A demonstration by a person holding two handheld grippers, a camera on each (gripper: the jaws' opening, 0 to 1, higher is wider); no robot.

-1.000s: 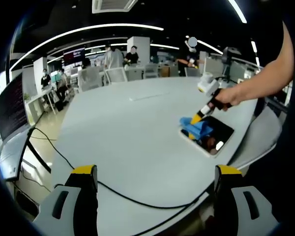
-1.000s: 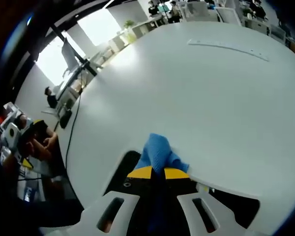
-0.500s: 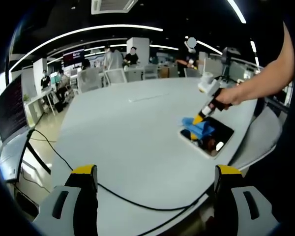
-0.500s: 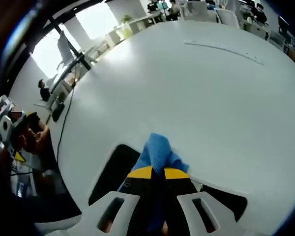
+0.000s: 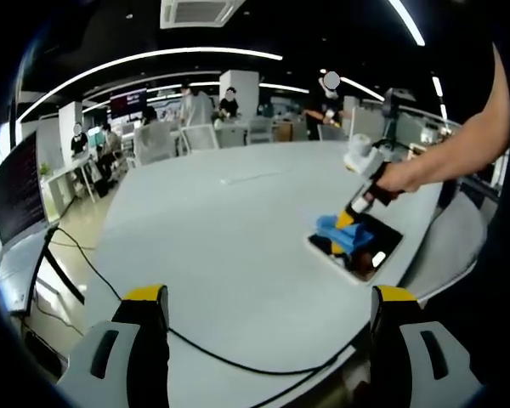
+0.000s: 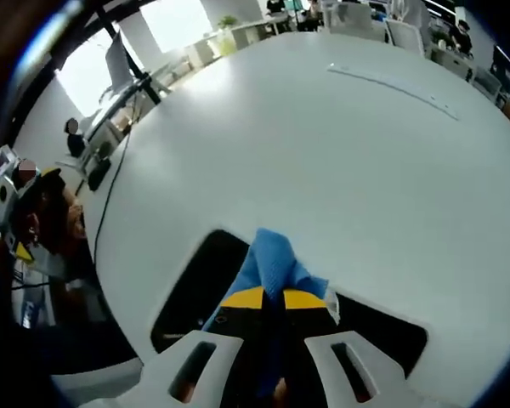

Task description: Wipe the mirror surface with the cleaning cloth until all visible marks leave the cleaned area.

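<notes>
The mirror (image 5: 367, 255), a dark rectangle with a pale rim, lies flat near the table's right edge. On its far-left part rests the blue cleaning cloth (image 5: 338, 233), pressed down by my right gripper (image 5: 355, 209), which a hand holds from the right. In the right gripper view, the right gripper (image 6: 273, 299) is shut on the cloth (image 6: 272, 257), which bunches out ahead of the yellow tips over the mirror (image 6: 189, 289). My left gripper (image 5: 270, 296) hangs open over the table's near edge, well short of the mirror, with nothing between its jaws.
The big white table (image 5: 221, 229) spreads bare behind the mirror. A black cable (image 5: 200, 337) runs across its near part and off the left edge. A thin pale strip (image 5: 257, 176) lies farther back. Desks, chairs and seated people stand beyond the table.
My right gripper has slid the cloth a little across the mirror, and more dark glass shows to the cloth's left. The left gripper stays open and has barely shifted.
</notes>
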